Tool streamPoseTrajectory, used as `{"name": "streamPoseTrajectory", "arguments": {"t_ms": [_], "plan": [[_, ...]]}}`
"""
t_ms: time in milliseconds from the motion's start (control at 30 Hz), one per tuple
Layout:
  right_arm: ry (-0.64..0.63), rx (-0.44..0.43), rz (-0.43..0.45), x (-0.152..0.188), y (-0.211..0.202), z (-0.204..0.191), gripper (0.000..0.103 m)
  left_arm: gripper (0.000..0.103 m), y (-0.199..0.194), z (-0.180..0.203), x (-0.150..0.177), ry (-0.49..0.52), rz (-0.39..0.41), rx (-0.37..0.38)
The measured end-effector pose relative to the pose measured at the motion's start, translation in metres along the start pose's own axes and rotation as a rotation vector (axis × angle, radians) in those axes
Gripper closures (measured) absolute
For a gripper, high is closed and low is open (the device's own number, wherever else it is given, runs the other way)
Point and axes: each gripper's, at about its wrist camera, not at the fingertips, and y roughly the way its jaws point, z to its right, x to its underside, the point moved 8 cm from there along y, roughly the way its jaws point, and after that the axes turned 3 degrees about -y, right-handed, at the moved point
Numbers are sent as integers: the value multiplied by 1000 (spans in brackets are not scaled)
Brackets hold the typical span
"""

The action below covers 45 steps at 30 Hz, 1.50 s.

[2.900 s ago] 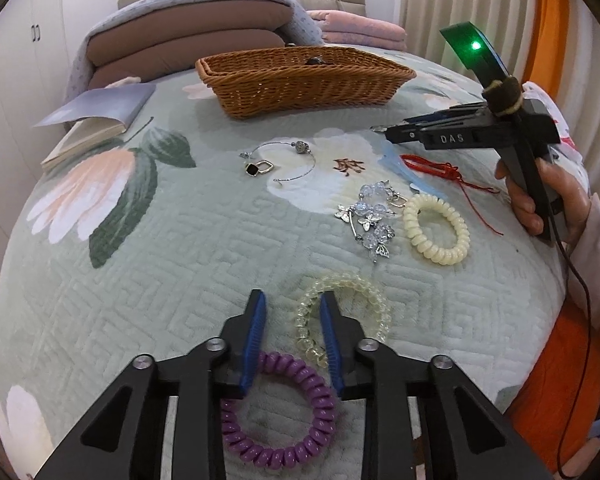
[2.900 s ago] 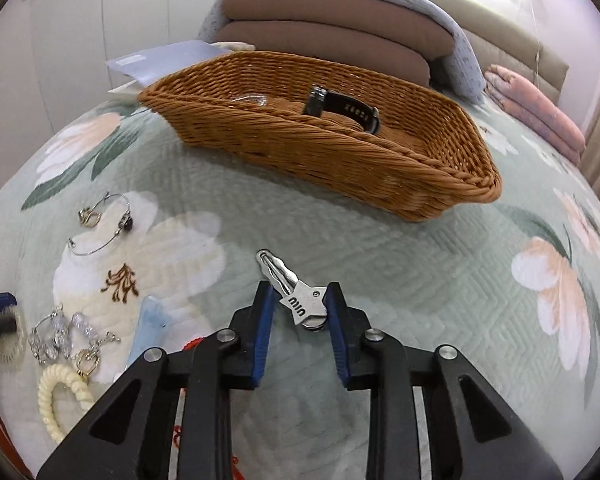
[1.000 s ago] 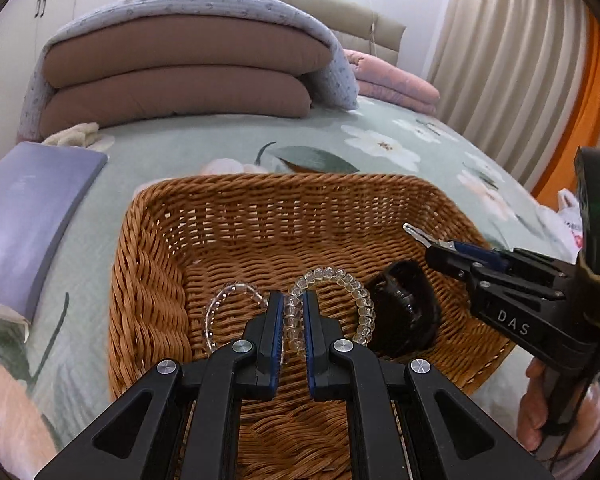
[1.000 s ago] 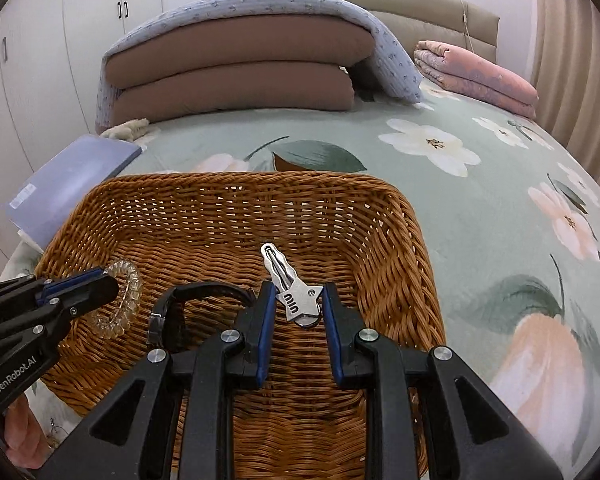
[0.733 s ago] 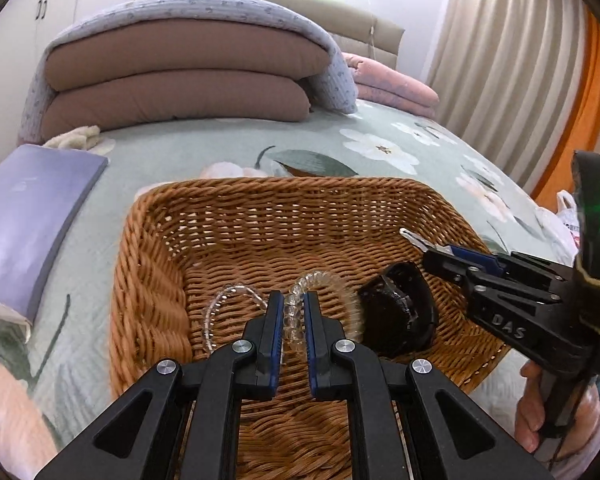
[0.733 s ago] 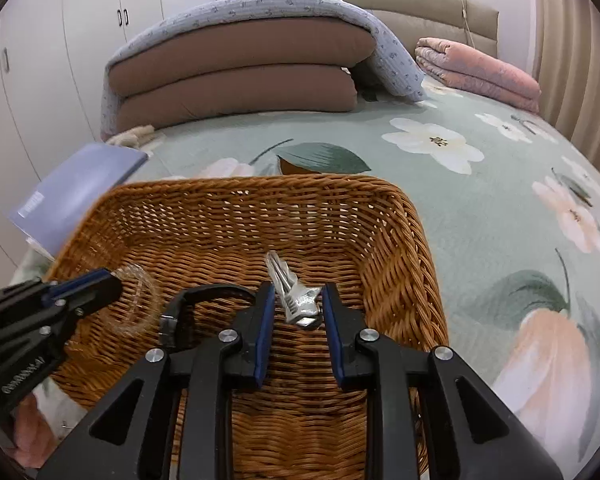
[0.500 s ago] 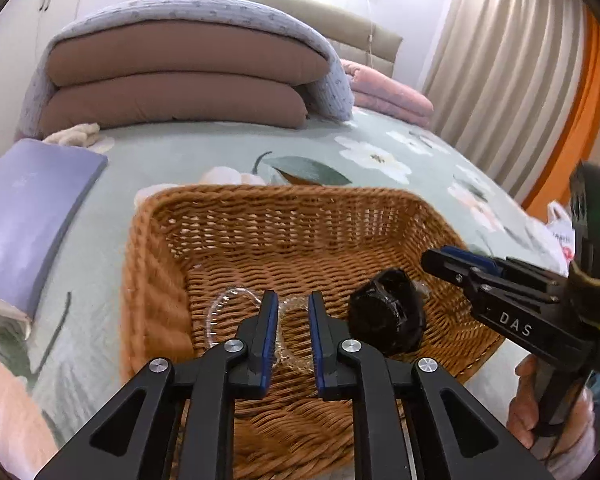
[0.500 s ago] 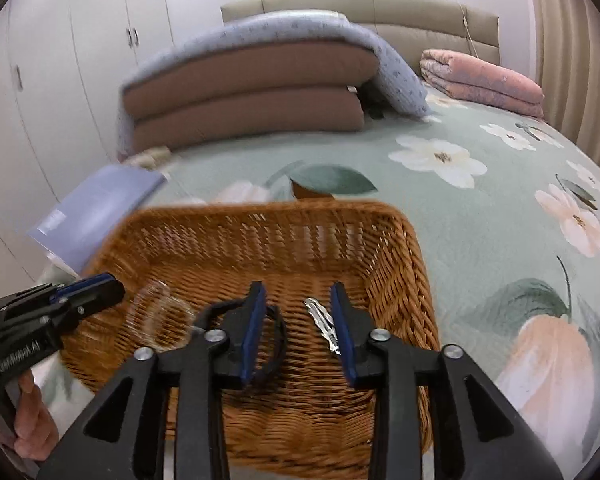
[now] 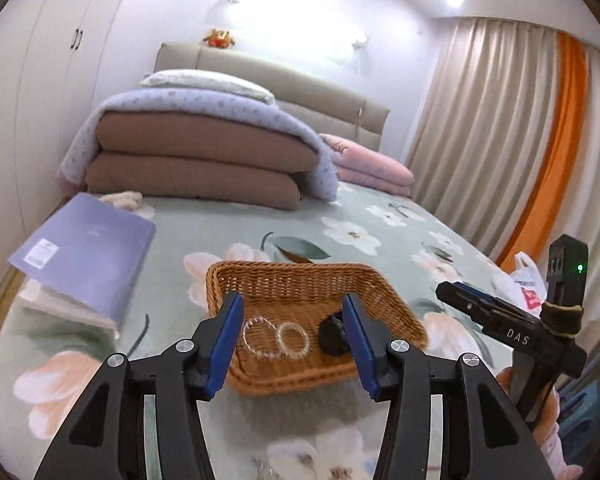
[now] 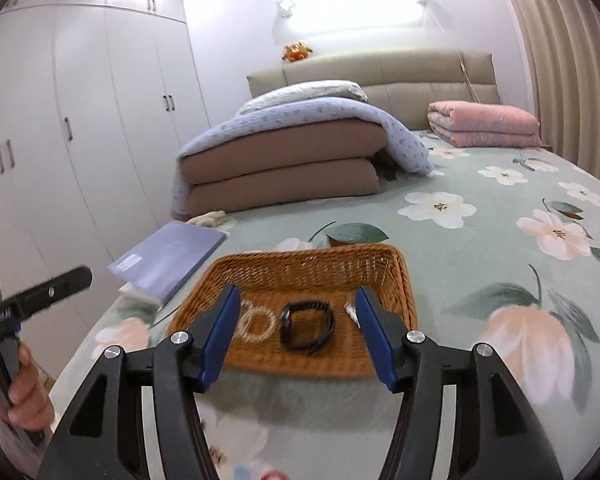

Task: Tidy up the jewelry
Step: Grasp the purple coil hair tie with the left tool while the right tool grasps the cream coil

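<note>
A brown wicker basket (image 9: 260,276) sits on the flowered bedspread; it also shows in the right wrist view (image 10: 404,280). In it lie two clear coil hair ties (image 9: 293,338), a black watch (image 10: 308,326) and a silver hair clip (image 10: 351,314). The ties show in the right wrist view (image 10: 256,326) and the watch in the left wrist view (image 9: 332,336). My left gripper (image 9: 292,344) is wide open and empty, raised above and in front of the basket. My right gripper (image 10: 296,334) is wide open and empty, also raised in front of it.
A purple book (image 9: 84,246) lies left of the basket, on white paper. Folded brown and blue quilts (image 9: 196,160) and a pink blanket (image 10: 484,124) are stacked at the headboard. Curtains (image 9: 500,140) hang on the right. White wardrobes (image 10: 80,140) stand on the left.
Both grippers opened wide and pulled back and up from the basket. The clear hair tie and the silver clip now lie in the basket.
</note>
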Motion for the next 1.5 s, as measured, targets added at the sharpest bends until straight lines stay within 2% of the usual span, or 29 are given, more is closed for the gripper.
{"name": "streamPoseTrajectory", "arguments": {"t_ms": [67, 167, 200, 300, 400, 533, 633, 700, 800, 933, 1033, 1100, 1167, 1267, 1500], "plan": [[-17, -16, 27, 12, -21, -5, 39, 49, -20, 4, 5, 24, 6, -6], [-65, -14, 65, 31, -49, -12, 17, 49, -49, 11, 15, 59, 21, -25], [-71, -11, 74, 38, -57, -12, 15, 49, -60, 13, 21, 62, 23, -24], [-69, -40, 47, 59, -68, -17, 15, 49, -85, 14, 40, 60, 30, -23], [-88, -20, 21, 79, -72, -20, 15, 49, -106, 7, 65, 32, 31, -25], [-113, -16, -10, 104, -73, -28, 15, 49, -118, -7, 107, -26, -5, -41], [-121, -26, -45, 122, -69, -32, 23, 49, -120, -20, 140, -47, -50, -61], [-130, -61, -90, 139, -66, -41, 41, 49, -120, -26, 160, -62, -83, -66], [-147, -57, -134, 159, -63, -51, 49, 49, -123, -30, 180, -76, -111, -65], [-132, -133, -187, 180, -60, -67, 49, 49, -122, -30, 201, -87, -146, -60], [-156, -125, -222, 196, -57, -80, 53, 49, -118, -29, 214, -79, -173, -79], [-137, -135, -263, 210, -48, -86, 65, 49, -112, -30, 224, -87, -200, -92], [-125, -109, -295, 221, -38, -87, 67, 49, -108, -31, 231, -101, -220, -95], [-125, -81, -277, 221, -35, -89, 67, 58, -103, -33, 239, -104, -239, -116], [-140, -26, -266, 217, -22, -93, 68, 58, -105, -43, 245, -143, -237, -125]]}}
